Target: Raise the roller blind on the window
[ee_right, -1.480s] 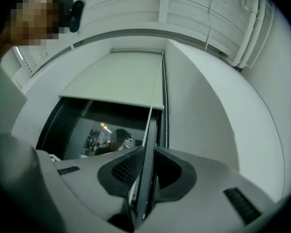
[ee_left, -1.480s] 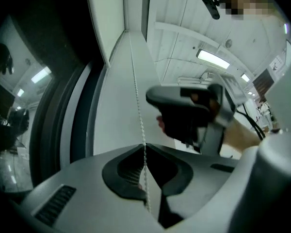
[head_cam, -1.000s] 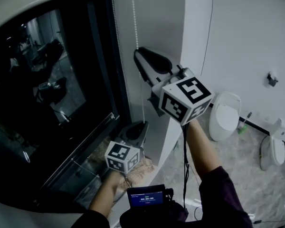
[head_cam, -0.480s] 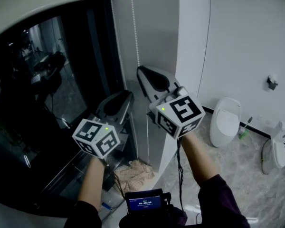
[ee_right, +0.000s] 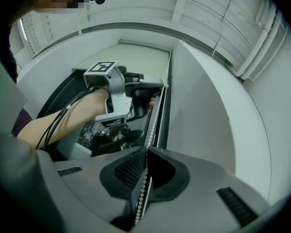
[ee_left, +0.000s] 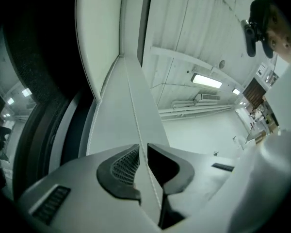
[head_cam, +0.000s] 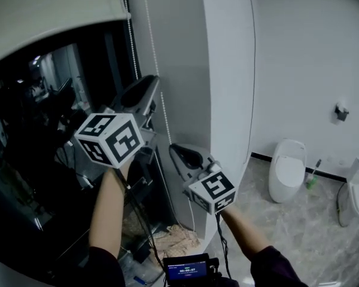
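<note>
Right gripper (ee_right: 145,161) is clamped on the bead chain (head_cam: 155,58) by the window frame. Left gripper (ee_left: 141,152), higher up, has its jaws a sliver apart around it (roller blind (head_cam: 48,11) sits top left).

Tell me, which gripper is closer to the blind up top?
Left. The left gripper is high up along the bead chain, just below the blind. The right gripper grips the chain lower down, farther from the blind.
</note>
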